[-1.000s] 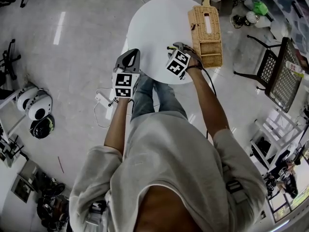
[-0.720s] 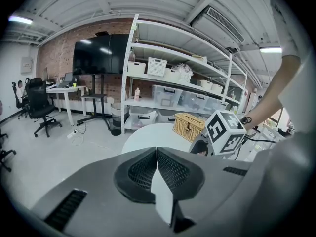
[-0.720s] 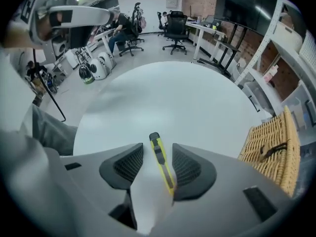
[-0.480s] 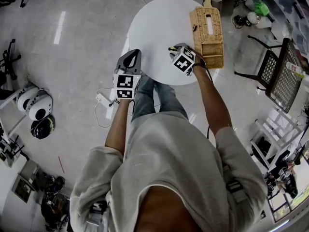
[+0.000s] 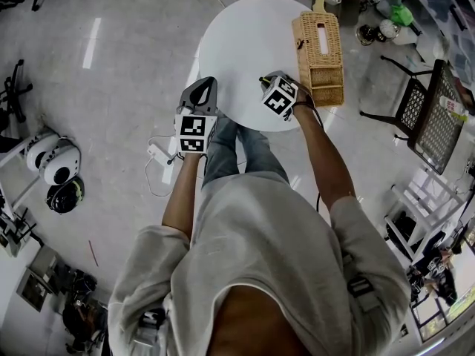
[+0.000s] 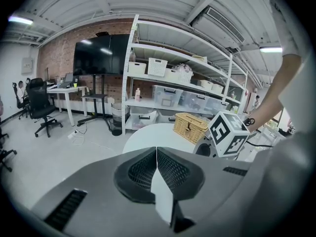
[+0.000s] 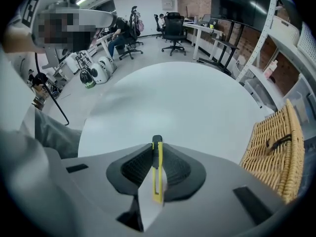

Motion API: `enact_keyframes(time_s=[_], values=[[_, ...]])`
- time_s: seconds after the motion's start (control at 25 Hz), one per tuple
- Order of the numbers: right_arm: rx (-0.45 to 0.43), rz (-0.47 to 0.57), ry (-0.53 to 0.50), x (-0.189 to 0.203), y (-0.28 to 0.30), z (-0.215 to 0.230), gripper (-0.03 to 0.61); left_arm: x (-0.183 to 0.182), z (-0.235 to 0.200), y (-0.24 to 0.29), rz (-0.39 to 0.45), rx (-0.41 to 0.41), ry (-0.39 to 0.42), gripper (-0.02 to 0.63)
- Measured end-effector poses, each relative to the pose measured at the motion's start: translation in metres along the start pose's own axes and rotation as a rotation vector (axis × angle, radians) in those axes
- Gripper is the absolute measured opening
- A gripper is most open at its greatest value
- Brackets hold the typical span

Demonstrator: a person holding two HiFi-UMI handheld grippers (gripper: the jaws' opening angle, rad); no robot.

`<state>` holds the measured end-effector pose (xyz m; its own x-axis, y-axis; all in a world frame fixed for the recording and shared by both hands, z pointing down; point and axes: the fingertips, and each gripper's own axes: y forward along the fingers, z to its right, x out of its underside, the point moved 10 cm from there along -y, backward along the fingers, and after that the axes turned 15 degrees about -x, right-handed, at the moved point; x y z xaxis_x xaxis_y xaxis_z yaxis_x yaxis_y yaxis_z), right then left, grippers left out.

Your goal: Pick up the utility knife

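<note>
The utility knife (image 7: 157,168), slim and yellow with a dark tip, stands upright between the pads of my right gripper (image 7: 157,151). The jaws are closing, and both pads touch the knife's sides. In the head view this gripper (image 5: 269,78) points steeply down over the near edge of the round white table (image 5: 237,43). My left gripper (image 5: 202,86) hangs just off the table's left edge. In the left gripper view its pads (image 6: 148,164) meet with nothing between them.
A wicker basket (image 5: 320,47) with a lid sits on the table's right side, close beside my right gripper; it also shows in the right gripper view (image 7: 276,147). A wire chair (image 5: 430,110) stands further right. Shelving and office chairs surround the table.
My right hand has shifted slightly toward the basket and rolled a little, so its marker cube shows a different face. The left gripper has stayed still.
</note>
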<state>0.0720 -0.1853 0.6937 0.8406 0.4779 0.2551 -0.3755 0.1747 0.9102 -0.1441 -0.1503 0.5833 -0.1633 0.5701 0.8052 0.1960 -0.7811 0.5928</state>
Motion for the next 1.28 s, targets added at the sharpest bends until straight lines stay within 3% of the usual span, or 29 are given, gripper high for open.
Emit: enact_keyframes(time_s=[0.16, 0.32, 0.6, 0.88, 1.04, 1.28], values=[[0.021, 0.015, 0.023, 0.001, -0.002, 0.000, 0.080, -0.001, 0.000, -0.003, 0.010, 0.001, 0.000, 0.021], [0.043, 0.098, 0.062, -0.003, -0.012, -0.003, 0.080, -0.004, -0.005, -0.006, 0.020, -0.004, 0.001, 0.021], [0.099, 0.341, 0.184, -0.001, -0.046, -0.015, 0.080, -0.009, -0.005, -0.009, 0.032, -0.010, 0.001, 0.021], [0.194, 0.611, 0.376, 0.019, -0.082, -0.017, 0.078, -0.014, -0.004, -0.010, 0.049, -0.015, -0.013, 0.021], [0.220, 0.702, 0.463, 0.031, -0.092, -0.016, 0.078, -0.013, -0.003, -0.010, 0.049, -0.023, -0.039, 0.021], [0.282, 0.782, 0.458, 0.028, -0.114, -0.022, 0.078, -0.019, -0.004, -0.014, 0.069, -0.029, -0.060, 0.021]])
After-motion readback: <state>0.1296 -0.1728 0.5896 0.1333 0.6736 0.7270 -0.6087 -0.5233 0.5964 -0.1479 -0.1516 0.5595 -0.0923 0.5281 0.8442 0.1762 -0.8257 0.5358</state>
